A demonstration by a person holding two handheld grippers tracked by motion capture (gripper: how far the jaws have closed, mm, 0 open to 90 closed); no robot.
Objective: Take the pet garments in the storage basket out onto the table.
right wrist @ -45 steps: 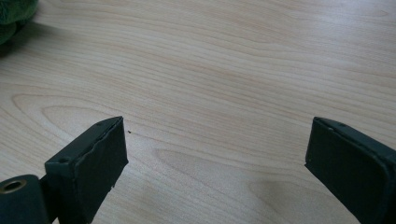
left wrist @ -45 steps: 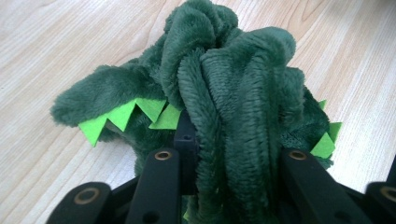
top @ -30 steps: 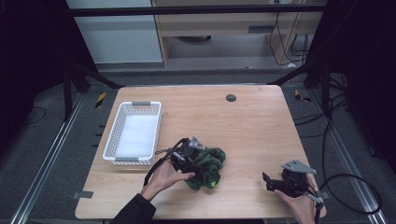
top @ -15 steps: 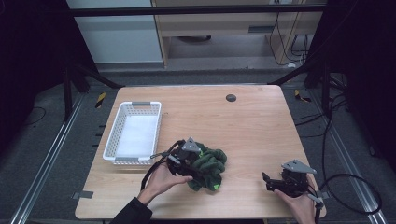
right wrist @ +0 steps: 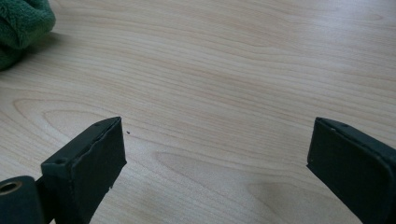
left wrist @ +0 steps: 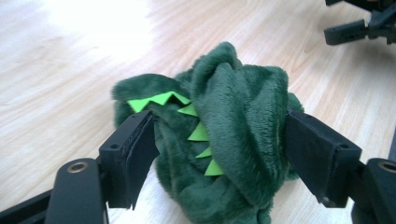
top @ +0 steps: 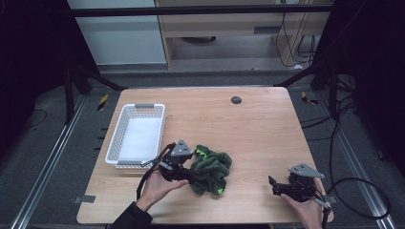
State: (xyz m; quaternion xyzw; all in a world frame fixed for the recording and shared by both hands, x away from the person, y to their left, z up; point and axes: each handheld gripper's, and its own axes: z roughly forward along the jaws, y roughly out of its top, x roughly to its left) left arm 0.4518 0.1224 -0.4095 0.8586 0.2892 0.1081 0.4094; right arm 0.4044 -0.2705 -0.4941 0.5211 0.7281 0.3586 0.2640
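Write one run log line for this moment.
left gripper: jaws just opening around green plush toy | right gripper: open, nothing between | white basket: beside toy

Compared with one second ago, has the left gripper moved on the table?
Yes. In the high view the left gripper has slid a little toward the near table edge, away from the white basket; its jaws have just been opening around the green plush toy.

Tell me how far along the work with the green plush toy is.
Done so far: little; the green plush toy lies crumpled on the table, beside the white basket, not in it. In hand: the left claw straddles the toy, its jaws having just been opening. The right claw rests open, apart. Left, probably: whatever is to be done with the toy, perhaps putting it in the basket.
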